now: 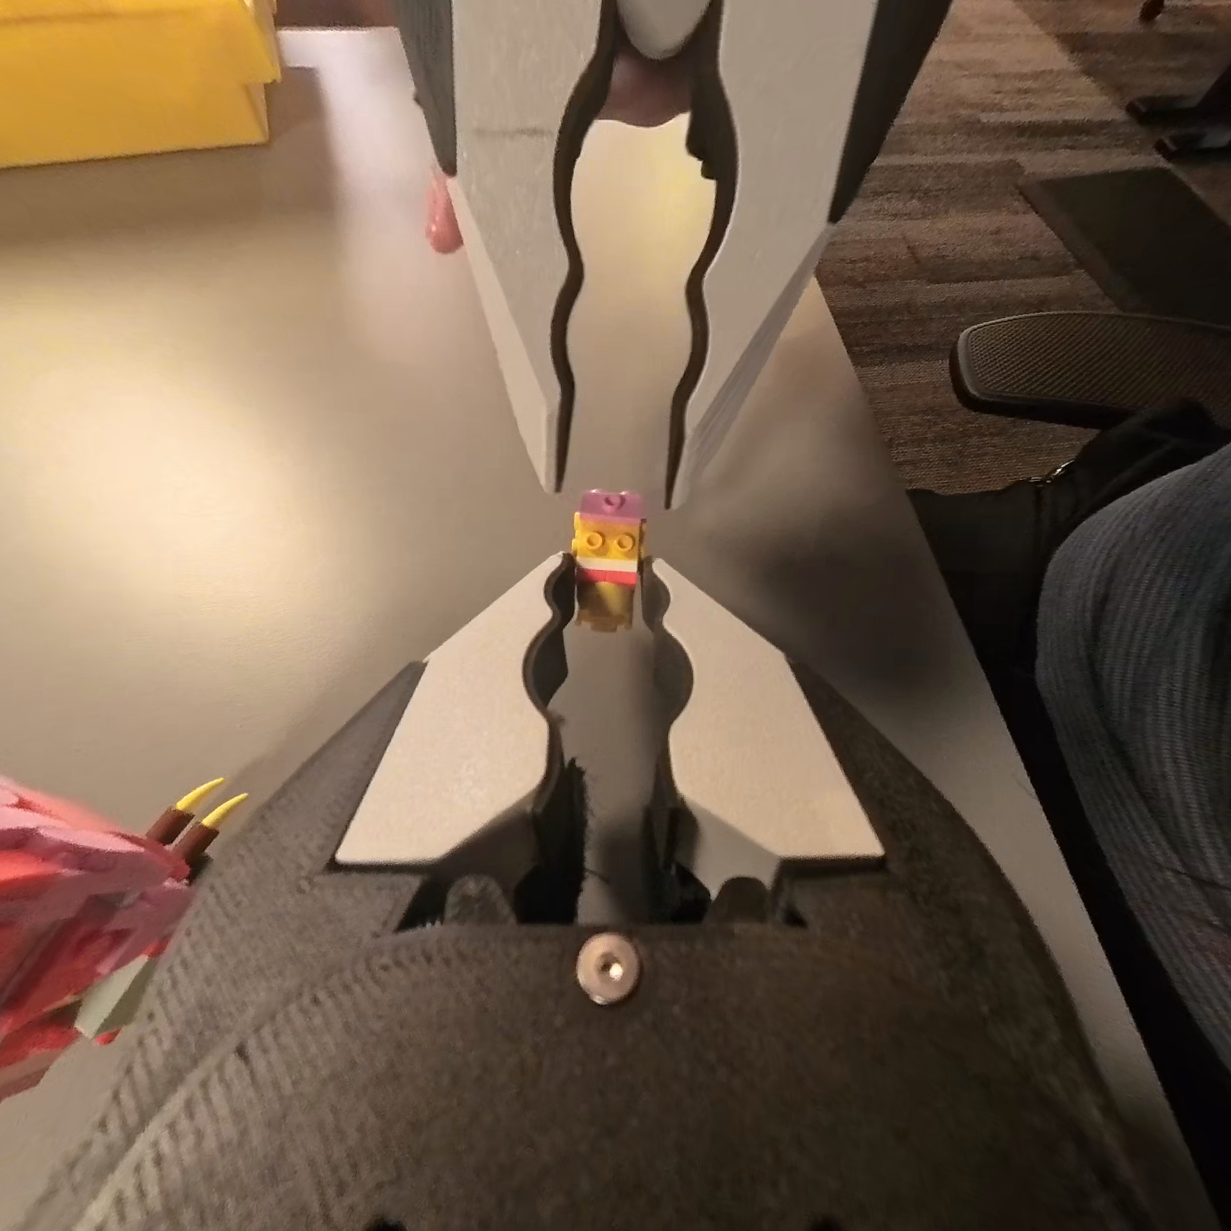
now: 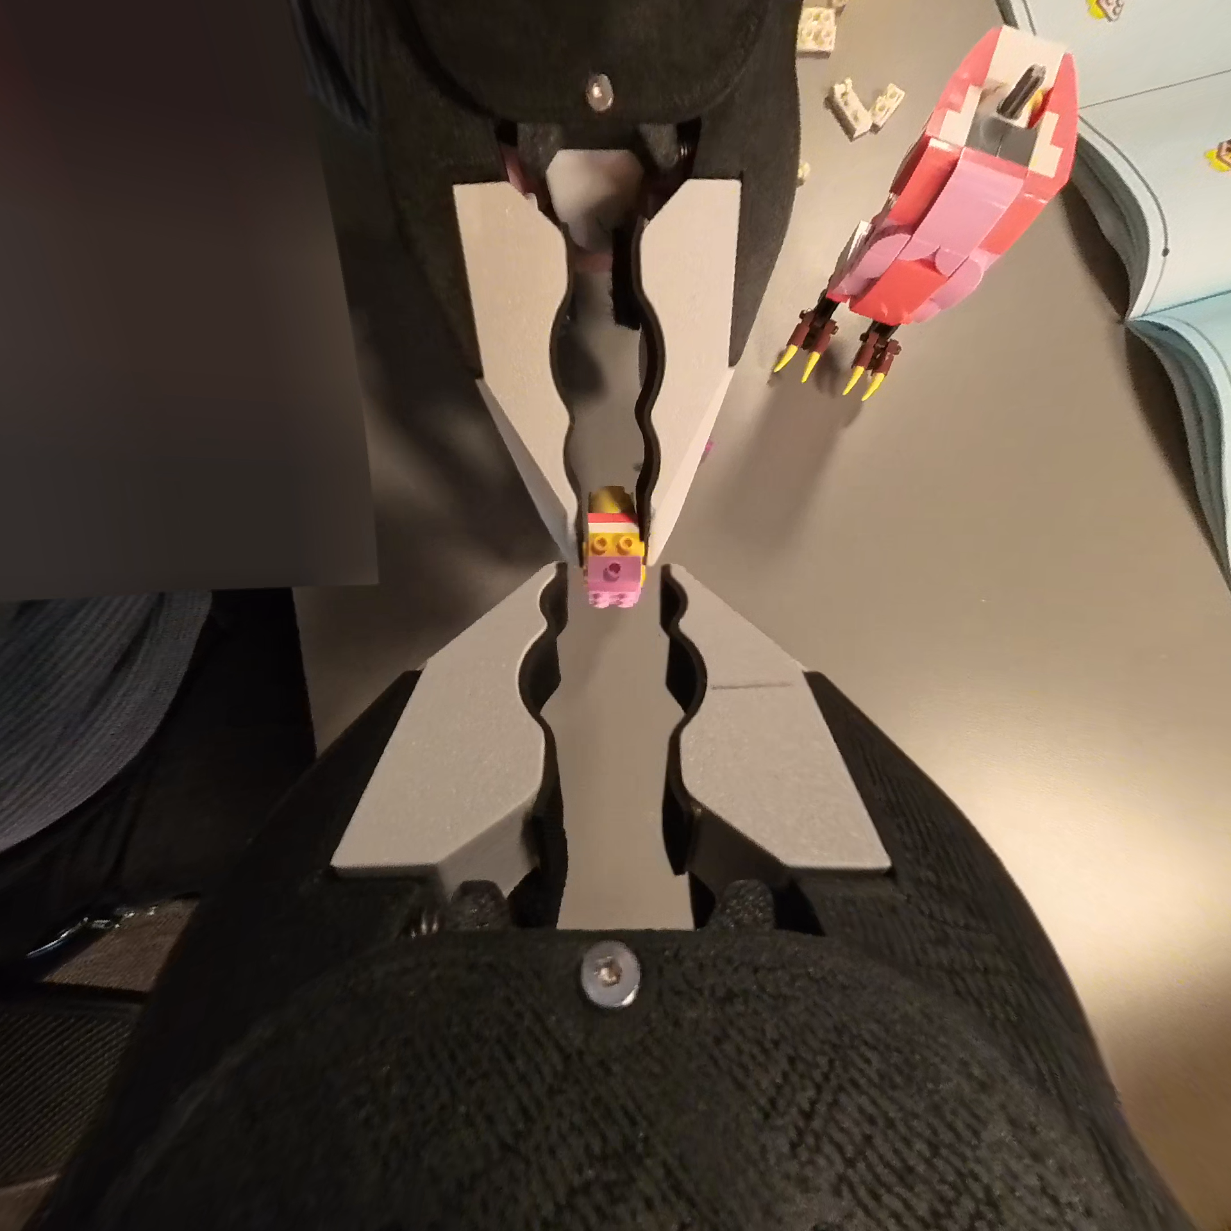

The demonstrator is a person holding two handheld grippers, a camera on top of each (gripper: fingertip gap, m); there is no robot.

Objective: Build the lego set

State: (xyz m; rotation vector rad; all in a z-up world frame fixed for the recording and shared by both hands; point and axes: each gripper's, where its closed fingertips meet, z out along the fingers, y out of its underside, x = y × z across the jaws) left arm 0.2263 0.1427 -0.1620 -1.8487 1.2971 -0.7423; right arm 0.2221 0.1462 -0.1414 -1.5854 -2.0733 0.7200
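Two handheld grippers meet tip to tip over a grey table (image 1: 200, 433), a small brick stack (image 1: 607, 566) between them.

In the left wrist view, at 8 o'clock, a red-and-pink brick bird (image 1: 80, 919) with yellow claws lies beside the left gripper's body; a yellow box (image 1: 126, 80) sits at 10 o'clock. At centre, the left gripper (image 1: 607, 579) is clamped on the stack, its dark pads pressing the red, white and gold lower layers, while the yellow and purple layers stick out ahead. From 12 o'clock the right gripper (image 1: 613, 496) points in, its fingers spread just wider than the purple end, with a gap showing on each side, so it grips nothing. At 3 o'clock the table edge runs close by, with a chair (image 1: 1066, 373) and a person's knee (image 1: 1146, 666) beyond.

In the right wrist view, the table edge and dark floor lie at 9 o'clock; the stack's pink end (image 2: 614, 583) hangs free between the right gripper's parted fingers (image 2: 686, 599). At 1 o'clock lie loose pale bricks (image 2: 859, 106), the bird and an open booklet (image 2: 1186, 346).

Judged from this, the stack is carried by the left gripper alone. Open tabletop lies toward the box side; the edge side is tight.
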